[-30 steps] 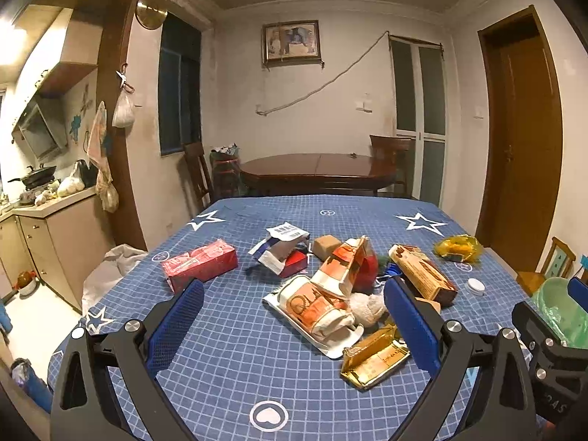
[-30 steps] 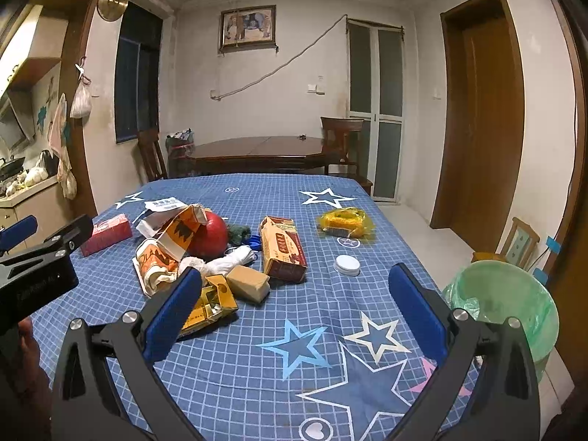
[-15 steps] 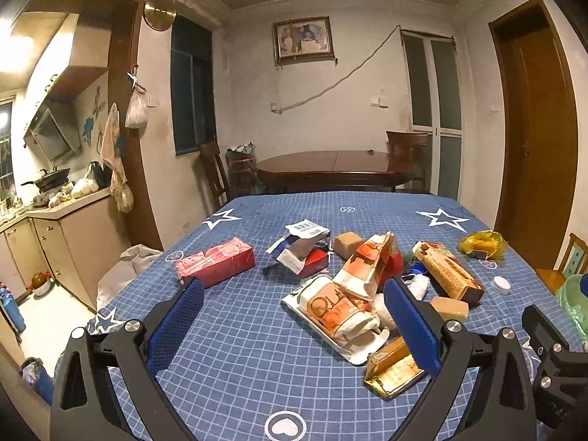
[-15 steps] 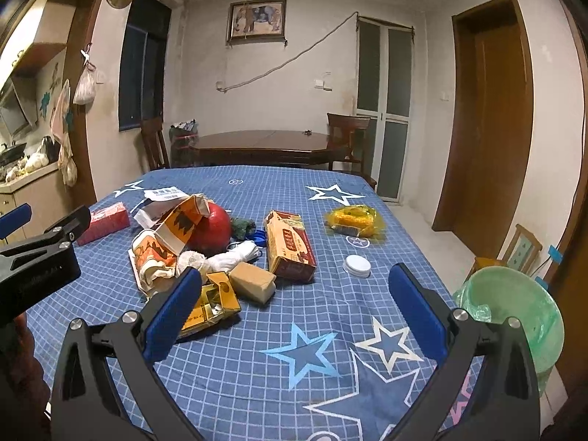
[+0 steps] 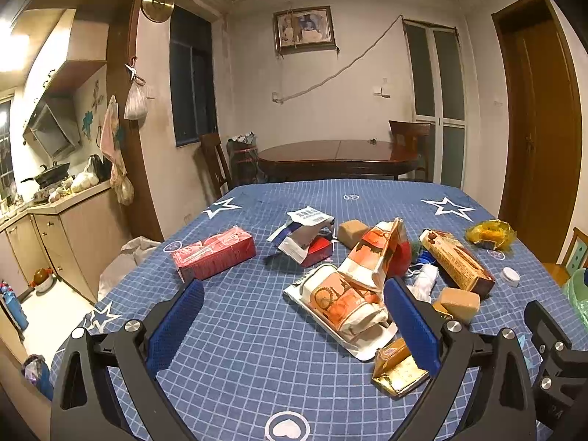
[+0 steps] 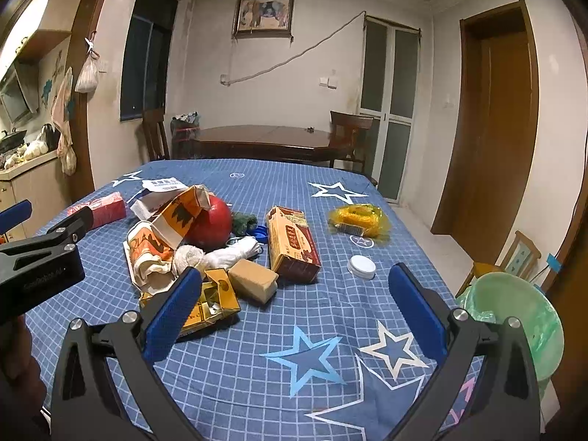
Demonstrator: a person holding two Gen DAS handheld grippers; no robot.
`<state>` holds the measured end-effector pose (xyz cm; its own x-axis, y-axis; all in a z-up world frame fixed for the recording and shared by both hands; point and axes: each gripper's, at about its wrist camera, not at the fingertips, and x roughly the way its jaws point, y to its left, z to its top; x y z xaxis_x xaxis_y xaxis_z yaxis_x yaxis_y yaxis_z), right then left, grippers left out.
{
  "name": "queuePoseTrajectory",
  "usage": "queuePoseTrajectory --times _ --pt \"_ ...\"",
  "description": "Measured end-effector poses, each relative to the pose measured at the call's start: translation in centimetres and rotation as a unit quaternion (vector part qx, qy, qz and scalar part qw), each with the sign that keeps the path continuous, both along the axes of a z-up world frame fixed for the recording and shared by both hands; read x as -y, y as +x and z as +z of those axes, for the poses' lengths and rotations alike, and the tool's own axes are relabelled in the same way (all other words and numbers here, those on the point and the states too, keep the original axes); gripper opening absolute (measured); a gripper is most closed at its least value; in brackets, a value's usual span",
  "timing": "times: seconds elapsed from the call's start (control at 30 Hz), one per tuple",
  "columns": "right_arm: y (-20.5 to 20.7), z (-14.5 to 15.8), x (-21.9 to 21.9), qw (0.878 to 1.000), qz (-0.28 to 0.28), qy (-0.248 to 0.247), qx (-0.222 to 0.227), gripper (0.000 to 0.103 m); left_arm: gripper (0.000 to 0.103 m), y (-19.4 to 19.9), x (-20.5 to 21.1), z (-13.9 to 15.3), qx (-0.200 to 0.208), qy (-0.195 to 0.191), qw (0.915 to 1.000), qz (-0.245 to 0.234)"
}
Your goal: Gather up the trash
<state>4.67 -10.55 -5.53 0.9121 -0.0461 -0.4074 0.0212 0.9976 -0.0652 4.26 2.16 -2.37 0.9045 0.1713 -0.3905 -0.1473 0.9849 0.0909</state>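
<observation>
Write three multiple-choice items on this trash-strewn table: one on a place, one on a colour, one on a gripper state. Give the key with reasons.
1. Where does the green-lined bin stand?
A. On the tablecloth
B. Off the table's right edge
C. Under the wooden dining table

2. What colour is the small round lid?
A. White
B. Red
C. Black

3. How is the right gripper?
A. Shut on the gold box
B. Shut on nothing
C. Open, holding nothing

Key: 1 B, the bin sits lower than the tablecloth, past its right edge. 2 A, the lid lies white beside the long brown carton. 3 C, its blue fingers stand wide apart with only cloth between.
</observation>
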Motion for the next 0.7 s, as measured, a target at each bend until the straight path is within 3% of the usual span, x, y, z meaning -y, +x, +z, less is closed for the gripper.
queuePoseTrajectory --times 0.7 --pt "0.15 -0.66 -0.65 1.000 0.008 -0.012 -0.017 0.098 0.098 0.52 0.32 -1.00 -0.018 0.012 0.9998 0.001"
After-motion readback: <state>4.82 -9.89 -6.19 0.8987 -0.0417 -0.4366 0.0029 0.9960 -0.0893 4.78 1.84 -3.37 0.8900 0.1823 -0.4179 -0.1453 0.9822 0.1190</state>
